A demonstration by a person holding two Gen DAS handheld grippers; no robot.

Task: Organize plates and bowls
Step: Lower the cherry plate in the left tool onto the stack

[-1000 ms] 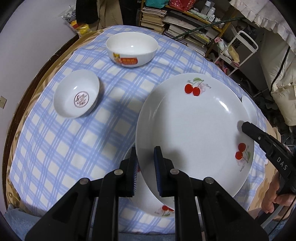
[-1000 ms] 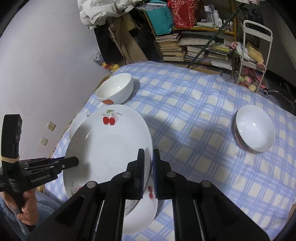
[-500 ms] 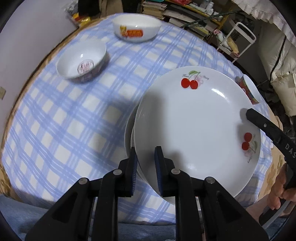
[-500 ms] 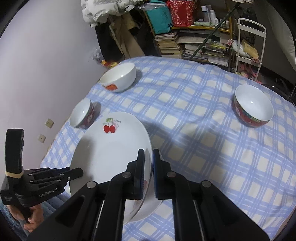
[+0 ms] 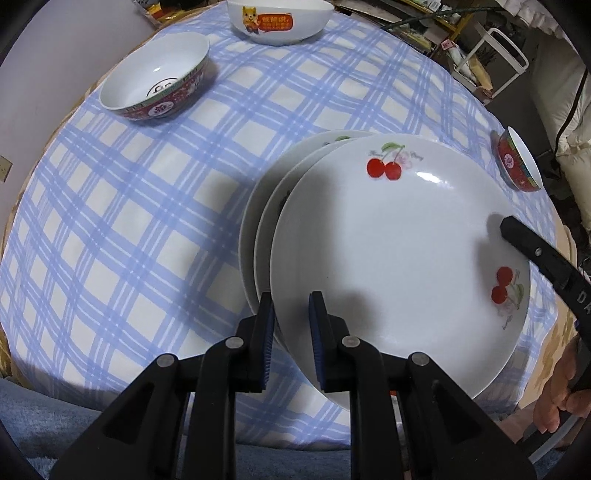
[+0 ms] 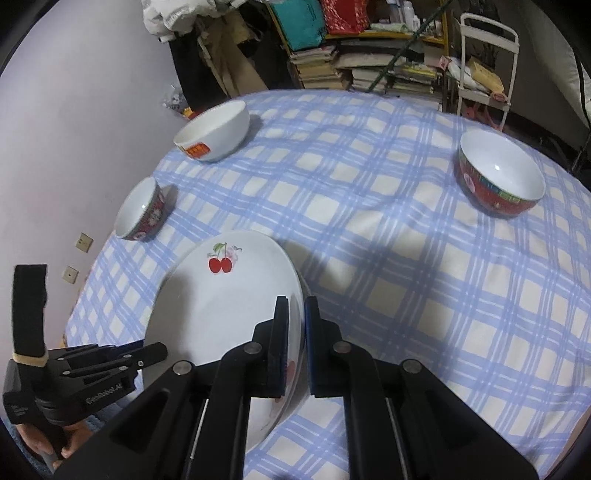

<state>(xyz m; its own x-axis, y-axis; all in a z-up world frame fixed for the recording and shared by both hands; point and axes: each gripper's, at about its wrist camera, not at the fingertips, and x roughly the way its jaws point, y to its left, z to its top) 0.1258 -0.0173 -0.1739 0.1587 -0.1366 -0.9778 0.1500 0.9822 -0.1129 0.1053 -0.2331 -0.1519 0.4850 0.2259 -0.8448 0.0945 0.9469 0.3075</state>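
A white plate with red cherries (image 5: 399, 251) (image 6: 221, 306) is held between both grippers. My left gripper (image 5: 290, 332) is shut on its near rim, and my right gripper (image 6: 295, 332) is shut on the opposite rim. Each gripper shows in the other's view: the right gripper (image 5: 535, 251) at the plate's right edge, the left gripper (image 6: 147, 354) at lower left. The held plate hangs low over two stacked plates (image 5: 258, 206), offset to their right. I cannot tell whether it touches them.
On the blue checked tablecloth (image 5: 129, 221) (image 6: 406, 295) stand a red-patterned bowl (image 5: 155, 77) (image 6: 142, 210), a white bowl with a cartoon label (image 5: 275, 18) (image 6: 212, 133) and another red bowl (image 5: 517, 162) (image 6: 500, 177). Shelves of books (image 6: 369, 66) and a white rack (image 6: 487, 62) stand behind the table.
Both grippers have sunk with the cherry plate toward the table. The stacked plates under it now show at its left. The bowls look nearer and flatter.
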